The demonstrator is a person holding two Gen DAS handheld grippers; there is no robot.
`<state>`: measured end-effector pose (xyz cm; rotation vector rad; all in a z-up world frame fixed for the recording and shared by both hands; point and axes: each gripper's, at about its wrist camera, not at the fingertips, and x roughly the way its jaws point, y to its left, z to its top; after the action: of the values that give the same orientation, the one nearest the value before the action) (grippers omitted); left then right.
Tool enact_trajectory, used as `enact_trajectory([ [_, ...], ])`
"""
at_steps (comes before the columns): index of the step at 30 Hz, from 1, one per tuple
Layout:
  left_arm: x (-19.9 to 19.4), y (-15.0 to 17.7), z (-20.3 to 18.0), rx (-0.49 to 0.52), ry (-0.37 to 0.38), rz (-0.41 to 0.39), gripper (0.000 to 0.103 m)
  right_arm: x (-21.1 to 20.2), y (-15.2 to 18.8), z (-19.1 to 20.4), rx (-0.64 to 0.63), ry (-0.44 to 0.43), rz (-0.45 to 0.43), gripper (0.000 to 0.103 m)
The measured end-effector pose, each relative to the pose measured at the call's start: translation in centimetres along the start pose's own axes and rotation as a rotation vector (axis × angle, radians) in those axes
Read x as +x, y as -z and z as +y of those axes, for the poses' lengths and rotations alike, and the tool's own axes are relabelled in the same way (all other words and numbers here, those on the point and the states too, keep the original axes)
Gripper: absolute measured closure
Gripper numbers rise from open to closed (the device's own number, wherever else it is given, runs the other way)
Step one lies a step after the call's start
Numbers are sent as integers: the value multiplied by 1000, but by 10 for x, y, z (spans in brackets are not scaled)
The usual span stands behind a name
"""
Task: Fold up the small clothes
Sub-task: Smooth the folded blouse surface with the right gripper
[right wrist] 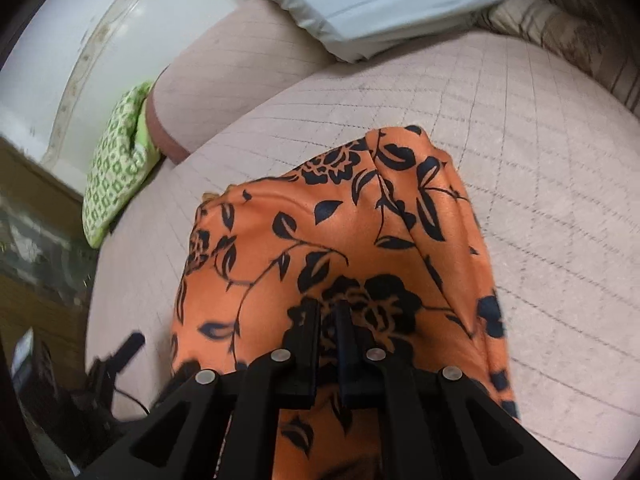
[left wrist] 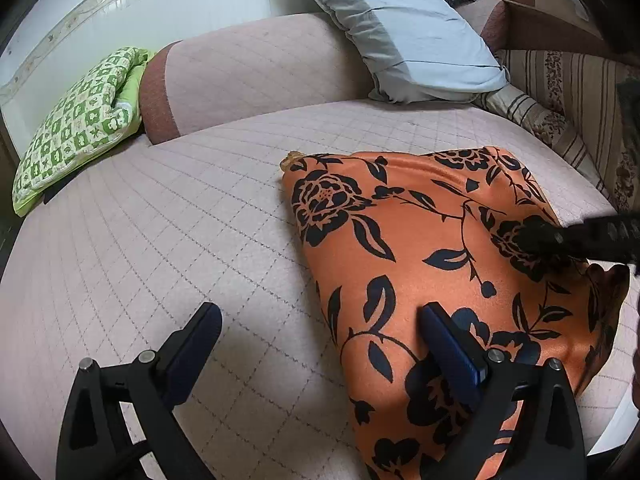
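Note:
An orange garment with a black flower print (left wrist: 420,240) lies partly folded on the pink quilted cover (left wrist: 180,220). My left gripper (left wrist: 320,320) is open; its right finger (left wrist: 444,336) rests over the garment's near part and its left finger (left wrist: 200,328) stands over bare cover. My right gripper (right wrist: 326,314) is shut on a pinch of the orange garment (right wrist: 320,220). In the left wrist view the right gripper (left wrist: 560,236) comes in from the right edge, and the cloth rises in a fold toward it.
A green patterned cushion (left wrist: 76,124) lies at the far left by the pink backrest (left wrist: 260,68). A grey-blue pillow (left wrist: 408,28) leans at the back, with striped floral fabric (left wrist: 572,92) to its right. The cover's left edge drops to dark furniture (right wrist: 36,240).

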<state>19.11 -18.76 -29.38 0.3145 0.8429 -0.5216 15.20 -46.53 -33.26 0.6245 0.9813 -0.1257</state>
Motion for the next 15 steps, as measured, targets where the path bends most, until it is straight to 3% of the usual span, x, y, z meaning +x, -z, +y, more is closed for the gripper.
enact_trajectory([
  [6, -3, 5, -4, 6, -20, -2, 4, -12, 24, 0, -74, 28, 63, 94],
  [15, -4, 22, -6, -18, -33, -3, 4, -20, 55, -24, -25, -64, 90, 93],
])
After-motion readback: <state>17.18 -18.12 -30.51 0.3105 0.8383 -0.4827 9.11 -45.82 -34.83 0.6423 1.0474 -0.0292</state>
